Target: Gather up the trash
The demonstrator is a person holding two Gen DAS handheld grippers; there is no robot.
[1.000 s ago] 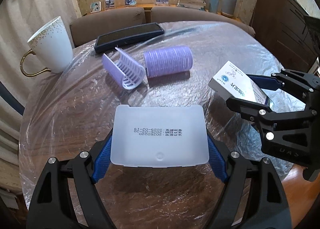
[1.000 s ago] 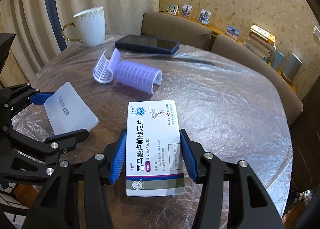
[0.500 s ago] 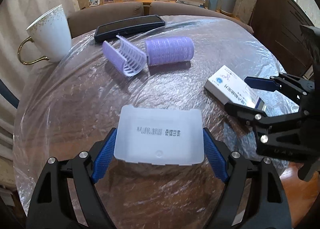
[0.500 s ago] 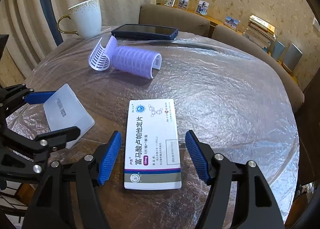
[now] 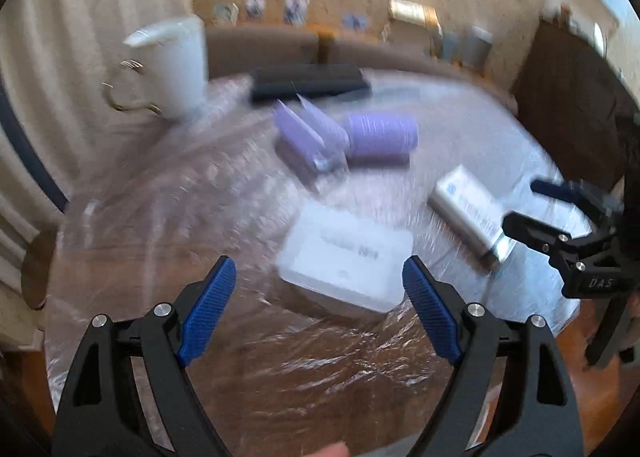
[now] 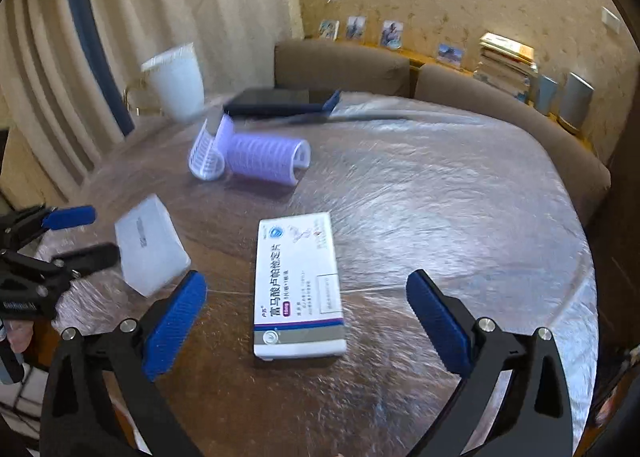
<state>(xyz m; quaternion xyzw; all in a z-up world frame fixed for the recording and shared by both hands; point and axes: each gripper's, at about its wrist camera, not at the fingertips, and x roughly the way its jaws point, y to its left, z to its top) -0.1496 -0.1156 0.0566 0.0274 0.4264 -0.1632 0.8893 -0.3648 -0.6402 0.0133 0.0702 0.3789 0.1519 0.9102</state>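
A frosted white plastic lid lies flat on the film-covered round table. It sits just beyond the tips of my left gripper, whose jaws are opening and touch nothing. A white medicine box with blue print lies on the table between the wide blue pads of my right gripper. Those jaws are opening too, and the pads stand clear of the box on both sides. The left wrist view is blurred by motion.
Two purple hair rollers lie mid-table. Behind them are a dark phone and a white mug with a gold handle at the far left edge. Brown chair backs ring the far side.
My right gripper let go of the medicine box, which now lies on the table, and its jaws spread wide. My left gripper released the lid and both hands drew back.
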